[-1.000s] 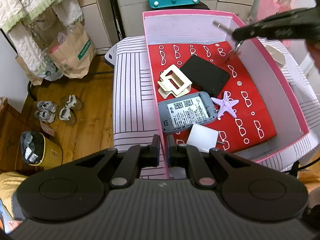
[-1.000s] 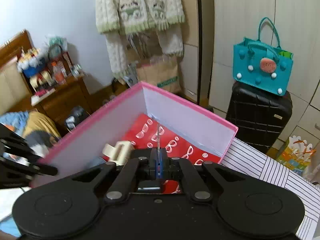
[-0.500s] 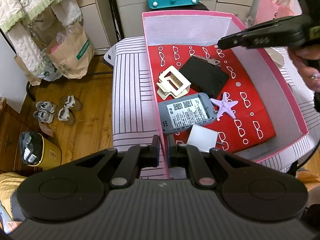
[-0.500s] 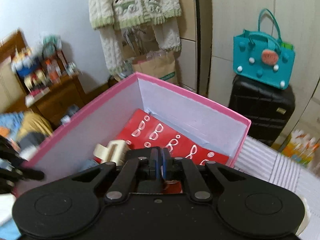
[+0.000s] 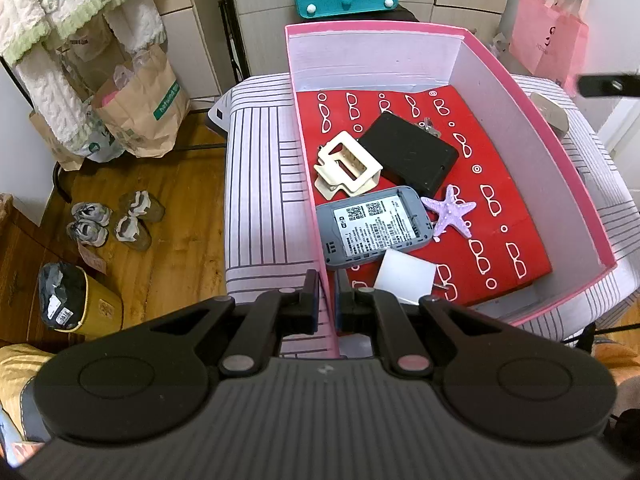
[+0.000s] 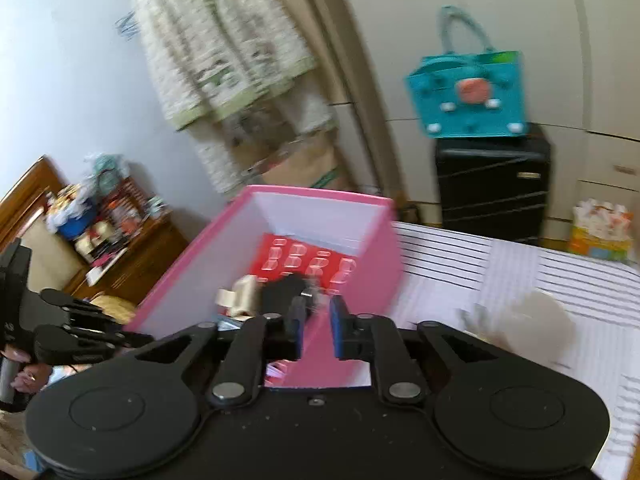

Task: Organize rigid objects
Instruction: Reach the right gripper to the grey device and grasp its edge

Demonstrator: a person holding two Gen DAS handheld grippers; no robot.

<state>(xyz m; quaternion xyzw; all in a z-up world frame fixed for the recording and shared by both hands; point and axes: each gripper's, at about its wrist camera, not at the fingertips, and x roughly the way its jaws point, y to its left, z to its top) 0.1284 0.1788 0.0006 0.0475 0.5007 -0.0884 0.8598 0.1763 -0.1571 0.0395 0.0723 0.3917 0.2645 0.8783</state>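
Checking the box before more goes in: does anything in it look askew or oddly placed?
Mostly a loose jumble. The cream clip lies tilted, one edge against the black case. A small metal piece pokes out behind that case. The left gripper is clamped on the box's pink wall.

Two matte black hand-held grippers — paired linkage arms, blue-faced pads

The left gripper (image 5: 328,294) has a ribbed grey-black housing behind its jaws, two round raised discs either side, and silver pivot pins on the angled link arms just behind the jaws; a small pale mark sits centred behind them. The right gripper (image 6: 315,330) shares this build — smooth black body flecked with dust, a small screw centred behind the jaws, blue pads (image 6: 338,326) on the inner finger faces. Beside the right jaws, blurred, a hand (image 6: 24,376) wears a ring.
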